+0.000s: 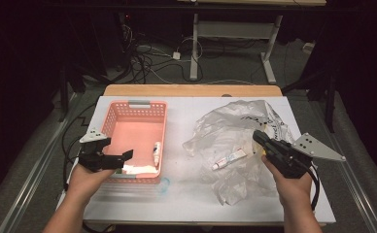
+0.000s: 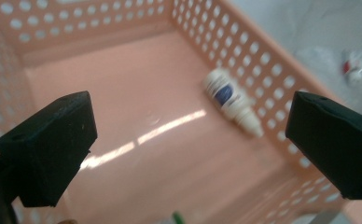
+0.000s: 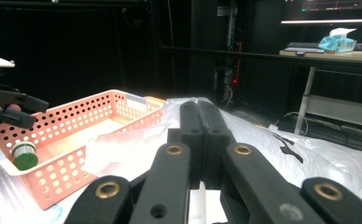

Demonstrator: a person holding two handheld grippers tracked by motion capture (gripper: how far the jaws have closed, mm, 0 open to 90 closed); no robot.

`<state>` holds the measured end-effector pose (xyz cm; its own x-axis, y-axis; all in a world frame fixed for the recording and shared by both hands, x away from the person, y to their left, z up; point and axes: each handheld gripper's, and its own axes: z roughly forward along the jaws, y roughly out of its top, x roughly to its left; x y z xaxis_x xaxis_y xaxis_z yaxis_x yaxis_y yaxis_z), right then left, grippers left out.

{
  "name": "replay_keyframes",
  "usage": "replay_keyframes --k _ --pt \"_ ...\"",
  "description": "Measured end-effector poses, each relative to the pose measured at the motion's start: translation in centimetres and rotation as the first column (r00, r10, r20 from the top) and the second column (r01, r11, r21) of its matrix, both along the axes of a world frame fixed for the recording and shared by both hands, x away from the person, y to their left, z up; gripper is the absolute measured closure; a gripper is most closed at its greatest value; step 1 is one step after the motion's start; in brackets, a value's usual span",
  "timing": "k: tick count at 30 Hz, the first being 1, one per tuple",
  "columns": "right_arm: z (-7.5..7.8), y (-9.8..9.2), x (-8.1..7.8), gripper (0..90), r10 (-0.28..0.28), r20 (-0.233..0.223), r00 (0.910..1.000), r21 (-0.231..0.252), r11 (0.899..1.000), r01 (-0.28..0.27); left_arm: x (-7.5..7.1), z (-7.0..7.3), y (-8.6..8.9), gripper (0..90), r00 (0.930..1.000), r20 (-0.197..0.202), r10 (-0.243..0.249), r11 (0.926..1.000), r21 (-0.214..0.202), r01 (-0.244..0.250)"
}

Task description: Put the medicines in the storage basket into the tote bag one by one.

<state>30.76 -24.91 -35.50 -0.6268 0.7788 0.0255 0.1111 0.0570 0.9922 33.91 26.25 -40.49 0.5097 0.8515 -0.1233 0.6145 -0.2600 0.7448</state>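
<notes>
a: what do we see first on the white surface (image 1: 186, 194)?

b: we see a big crumpled clear plastic bag (image 1: 235, 131) on its right half, with black print on it. a small white tube with a red end (image 1: 229, 159) lies on the bag near its middle.

a: and the pink basket (image 1: 139, 108)?

b: we find it on the left half, perforated walls, a grey handle at its far rim. inside, a small white bottle with a blue label (image 2: 230, 100) lies on its side against the right wall. a thing with a green round cap (image 3: 24, 157) sits at the near end; we cannot tell what it is.

a: how do we read the left hand-held gripper (image 1: 110, 154)?

b: it hangs over the basket's near left corner, jaws spread wide and released, nothing between them.

a: and the right hand-held gripper (image 1: 258, 137)?

b: it sits over the bag's right side, just beside the tube. we see its jaws clenched together on nothing.
</notes>
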Motion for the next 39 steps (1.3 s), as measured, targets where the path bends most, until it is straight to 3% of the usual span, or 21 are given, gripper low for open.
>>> replay_keyframes --k 3,5,8,10,13,16,18,23,25,27,28,29,32,35,37,39 --pt "-0.1 0.1 -0.1 90.0 0.003 -0.004 1.0 -0.002 1.0 -0.003 -0.1 0.0 1.1 4.3 0.9985 -0.052 0.015 0.9999 0.002 -0.014" --pt "-0.2 0.1 -0.2 90.0 0.008 -0.005 1.0 -0.013 1.0 -0.008 -0.2 0.0 1.4 6.6 0.9959 -0.088 0.021 0.9992 0.035 -0.018" --pt "-0.3 0.1 -0.3 90.0 0.011 -0.008 0.9999 -0.008 1.0 -0.011 -0.3 0.3 1.9 18.4 0.9929 -0.118 0.015 0.9988 0.048 -0.01" --pt "-0.2 0.0 -0.3 90.0 0.014 -0.003 0.9999 -0.008 1.0 -0.014 -0.7 0.7 2.1 34.5 0.9923 -0.123 -0.012 0.9983 0.056 0.019" --pt "0.1 -0.1 -0.5 90.0 0.015 0.003 0.9999 -0.001 1.0 -0.015 -1.1 1.2 2.1 55.3 0.9875 -0.153 -0.038 0.9932 0.103 0.054" --pt "0.2 -0.2 -0.5 90.0 0.018 0.011 0.9998 0.0 1.0 -0.018 -1.3 1.1 2.5 78.8 0.9773 -0.205 -0.055 0.988 0.13 0.083" --pt "0.2 -0.1 -0.5 90.0 0.019 0.009 0.9998 -0.001 1.0 -0.019 -1.4 0.8 2.8 88.2 0.9682 -0.244 -0.056 0.9846 0.147 0.094" --pt "0.1 0.2 -0.5 90.0 0.023 0.002 0.9997 -0.003 1.0 -0.023 -1.5 -0.2 3.0 88.3 0.9548 -0.294 -0.042 0.9815 0.167 0.095" --pt "0.0 0.3 -0.4 90.0 0.026 0.003 0.9997 -0.008 1.0 -0.026 -1.2 -0.4 3.0 88.3 0.9461 -0.321 -0.043 0.9816 0.163 0.1" --pt "-0.1 0.4 -0.3 90.0 0.026 0.002 0.9997 -0.014 1.0 -0.026 -0.7 -0.4 3.1 88.2 0.9349 -0.352 -0.042 0.984 0.147 0.1" --pt "-0.1 0.4 -0.3 90.0 0.027 0.001 0.9996 -0.014 1.0 -0.027 -0.5 -0.5 3.0 87.2 0.9313 -0.364 -0.019 0.9846 0.155 0.081" --pt "-0.1 0.4 -0.3 90.0 0.026 0.0 0.9996 -0.014 1.0 -0.026 -0.2 -0.6 3.0 83.5 0.9246 -0.381 -0.01 0.9819 0.171 0.081" --pt "-0.1 0.5 -0.4 90.0 0.027 -0.004 0.9996 -0.013 1.0 -0.027 0.4 -0.9 2.8 86.3 0.9029 -0.43 -0.008 0.9776 0.187 0.097" --pt "-0.1 0.4 -0.4 90.0 0.027 0.0 0.9996 -0.015 1.0 -0.027 0.9 -1.2 2.4 88.2 0.89 -0.456 -0.018 0.9716 0.202 0.123" --pt "-0.1 0.4 -0.4 90.0 0.026 -0.001 0.9997 -0.011 1.0 -0.026 1.2 -1.2 1.7 88.2 0.8839 -0.467 -0.019 0.9623 0.231 0.143" --pt "-0.1 0.4 -0.4 90.0 0.026 0.001 0.9997 -0.011 1.0 -0.026 1.6 -0.9 1.3 88.1 0.8913 -0.453 -0.006 0.9497 0.277 0.147"
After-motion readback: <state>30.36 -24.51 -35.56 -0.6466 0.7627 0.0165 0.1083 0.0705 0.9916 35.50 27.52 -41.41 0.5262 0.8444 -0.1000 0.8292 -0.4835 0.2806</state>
